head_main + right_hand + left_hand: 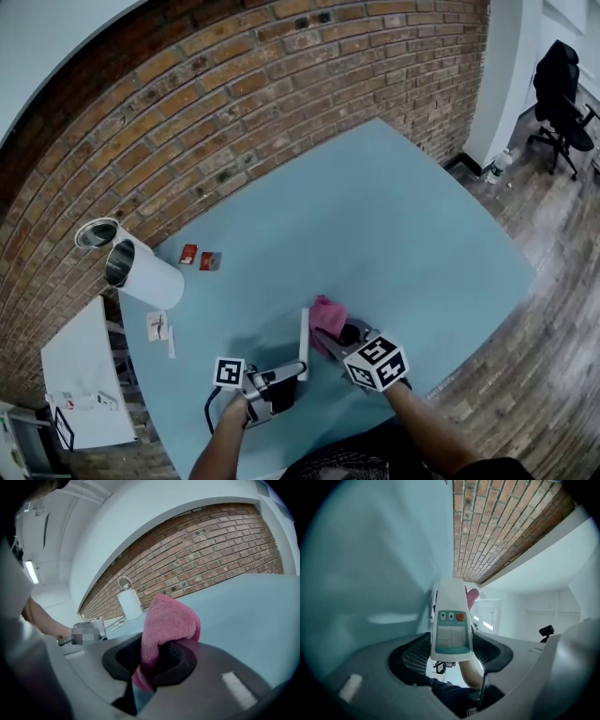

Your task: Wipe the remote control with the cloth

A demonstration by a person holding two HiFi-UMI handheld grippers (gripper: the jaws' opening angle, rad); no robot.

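Head view shows, far left, two white cylinders (141,267) and small red items (199,258), well apart from the work. At the near side of the blue table (403,216), the left gripper (296,371) is clamped on the remote control (304,339). The right gripper (339,336) pinches the pink cloth (328,314), which meets the remote's far end. I judge that wiping is under way, but I cannot tell how much is finished. Nothing blocks it.
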